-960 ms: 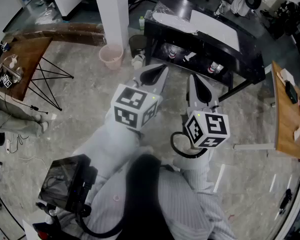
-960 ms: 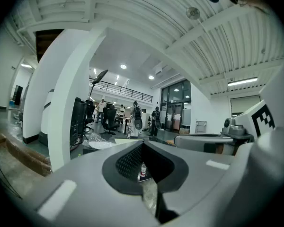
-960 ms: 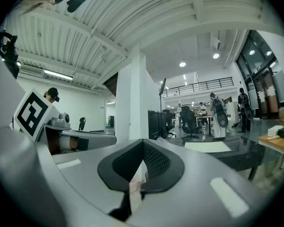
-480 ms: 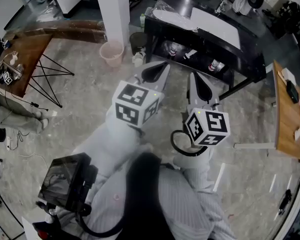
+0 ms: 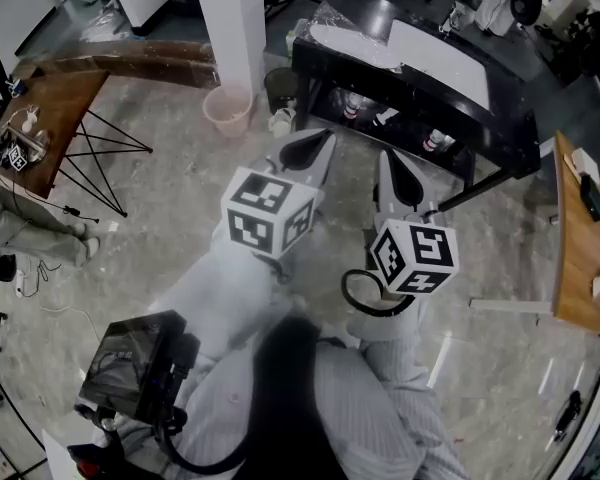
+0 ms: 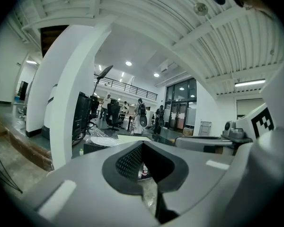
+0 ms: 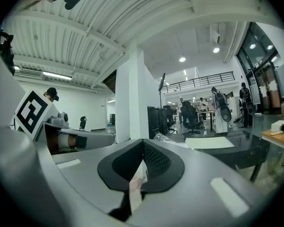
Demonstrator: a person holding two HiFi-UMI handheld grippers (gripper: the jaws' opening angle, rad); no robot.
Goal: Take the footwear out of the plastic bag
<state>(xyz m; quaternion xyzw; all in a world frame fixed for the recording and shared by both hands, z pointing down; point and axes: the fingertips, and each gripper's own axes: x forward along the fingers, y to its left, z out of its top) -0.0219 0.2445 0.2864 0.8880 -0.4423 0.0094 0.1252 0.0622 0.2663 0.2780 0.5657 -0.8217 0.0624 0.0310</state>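
Note:
A black table (image 5: 500,118) stands ahead of me, and a crumpled clear plastic bag (image 5: 342,20) lies at its far left end beside a white sheet (image 5: 432,56). No footwear can be made out in it. My left gripper (image 5: 306,148) and right gripper (image 5: 396,173) are held side by side in front of my chest, pointing at the table and well short of it. Both are shut with nothing between the jaws. The left gripper view shows the bag (image 6: 100,136) past the shut left gripper (image 6: 146,171). The right gripper view shows the bag (image 7: 168,137) past the shut right gripper (image 7: 135,176).
A white pillar (image 5: 230,28) rises left of the table, with a pink bin (image 5: 227,110) and a dark bin (image 5: 278,86) at its foot. Small items (image 5: 436,139) sit on the shelf under the table. Wooden tables stand at the left (image 5: 40,118) and right (image 5: 580,238).
The black table, pillar and bins have slid slightly down and right in the head view. Both grippers keep their place before me and stay shut.

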